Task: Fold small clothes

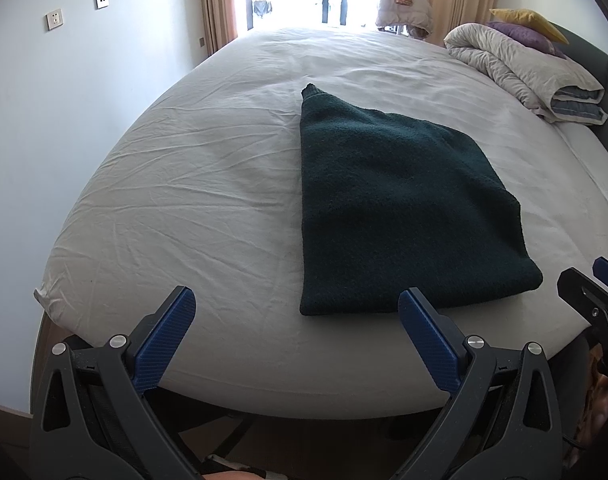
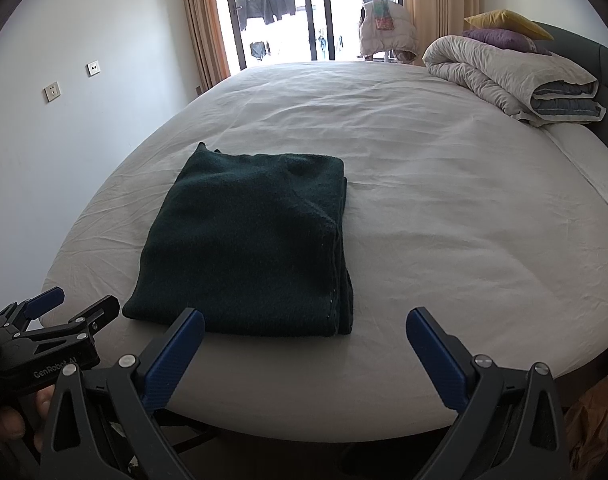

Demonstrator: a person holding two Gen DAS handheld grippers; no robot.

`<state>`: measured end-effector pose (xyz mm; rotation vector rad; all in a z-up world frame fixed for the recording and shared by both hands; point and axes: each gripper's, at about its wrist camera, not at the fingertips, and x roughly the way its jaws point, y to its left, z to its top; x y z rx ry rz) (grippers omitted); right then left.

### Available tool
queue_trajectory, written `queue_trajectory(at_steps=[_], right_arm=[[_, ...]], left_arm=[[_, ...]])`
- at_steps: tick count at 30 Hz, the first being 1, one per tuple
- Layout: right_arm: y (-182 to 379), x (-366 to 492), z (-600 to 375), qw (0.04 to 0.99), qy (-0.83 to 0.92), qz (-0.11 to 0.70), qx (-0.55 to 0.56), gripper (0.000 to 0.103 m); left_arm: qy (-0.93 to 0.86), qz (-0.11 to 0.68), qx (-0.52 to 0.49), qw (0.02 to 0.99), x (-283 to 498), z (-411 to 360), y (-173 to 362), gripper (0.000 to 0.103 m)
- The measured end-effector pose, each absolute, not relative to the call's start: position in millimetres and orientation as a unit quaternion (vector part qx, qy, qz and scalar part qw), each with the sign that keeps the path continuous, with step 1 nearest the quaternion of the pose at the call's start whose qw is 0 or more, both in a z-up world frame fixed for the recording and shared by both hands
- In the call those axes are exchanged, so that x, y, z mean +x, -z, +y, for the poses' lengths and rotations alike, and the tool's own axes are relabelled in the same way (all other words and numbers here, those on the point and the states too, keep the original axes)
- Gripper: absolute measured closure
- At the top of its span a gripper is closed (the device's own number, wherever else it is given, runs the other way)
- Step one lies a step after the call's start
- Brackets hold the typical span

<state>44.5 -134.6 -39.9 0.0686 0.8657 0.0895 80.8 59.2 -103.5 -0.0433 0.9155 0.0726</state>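
- Sweater (image 1: 396, 204) lies folded at frame centre on the bed (image 1: 183, 184), near its front edge, within reach.
- My left tongs (image 1: 295, 336) and right tongs (image 2: 306, 344) hang wide, empty, short of it.

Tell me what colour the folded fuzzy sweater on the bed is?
Dark green folded fuzzy sweater, clearest in the right wrist view.

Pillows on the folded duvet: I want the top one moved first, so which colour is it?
The yellow pillow; it lies on top of the purple pillow, which rests directly on the folded duvet.
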Motion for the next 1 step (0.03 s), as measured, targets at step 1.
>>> queue_trajectory(at_steps=[1], right_arm=[[39.9, 44.5, -134.6, 0.906, -0.043, 0.419, 0.033, 0.0]], left_arm=[[-0.034, 0.442, -0.021, 0.896, 81.3, 59.6, 103.6, 0.0]])
